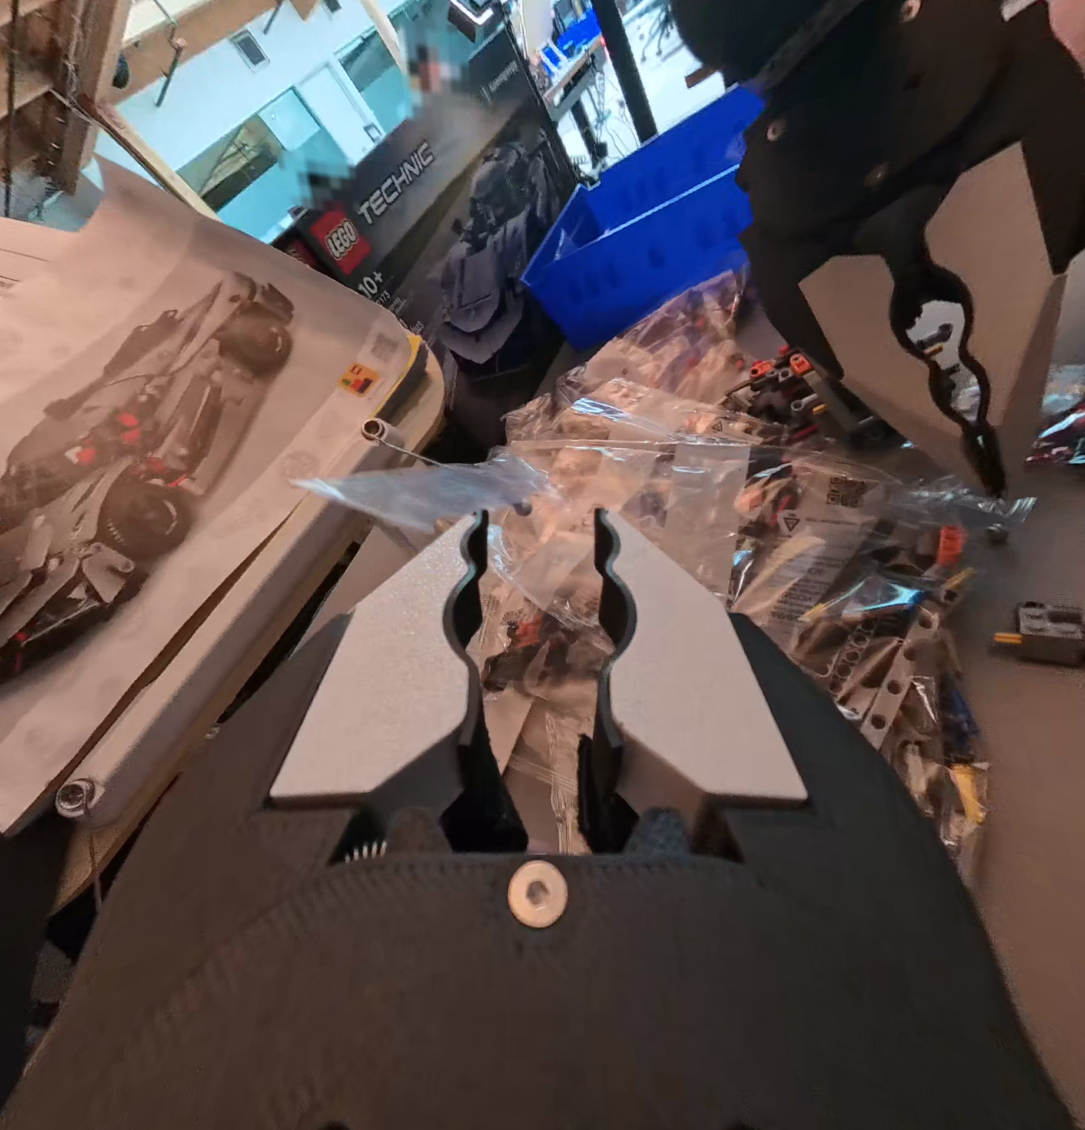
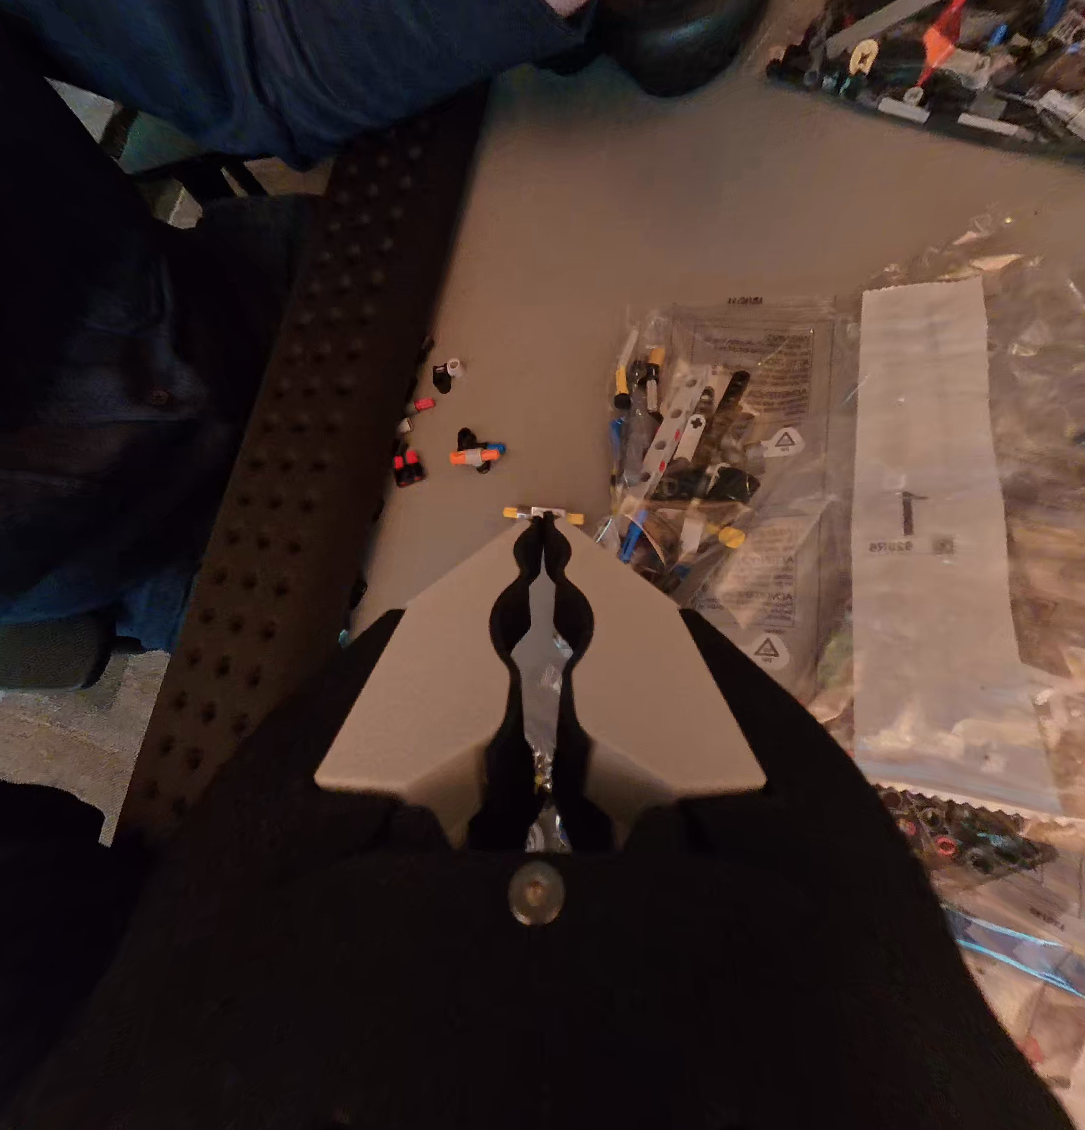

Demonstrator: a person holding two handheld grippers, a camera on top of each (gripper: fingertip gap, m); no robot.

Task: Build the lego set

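Note:
My left gripper (image 1: pixel 538 516) is open, and a crumpled clear plastic bag (image 1: pixel 527 489) lies across and between its jaws. Below it are several clear bags of Lego parts (image 1: pixel 833 550). My right gripper (image 2: pixel 544 520) is shut at the tips on a small grey piece with yellow pins (image 2: pixel 543 512) just above the grey table. It also shows in the left wrist view (image 1: pixel 989 483), pointing down at the right end of the bags. A part-built grey and red assembly (image 1: pixel 778 391) sits behind the bags.
An instruction booklet (image 1: pixel 160 428) lies at the left, with the Lego box (image 1: pixel 417 202) and a blue bin (image 1: pixel 650 244) behind. Loose small pieces (image 2: pixel 475 455) lie near a black perforated strip (image 2: pixel 319 428). Parts bags (image 2: pixel 711 465) and a white-labelled bag (image 2: pixel 925 489) fill the right. A person's dark clothing (image 2: pixel 283 61) is beyond. The grippers' ends are close to 15 centimeters from one another.

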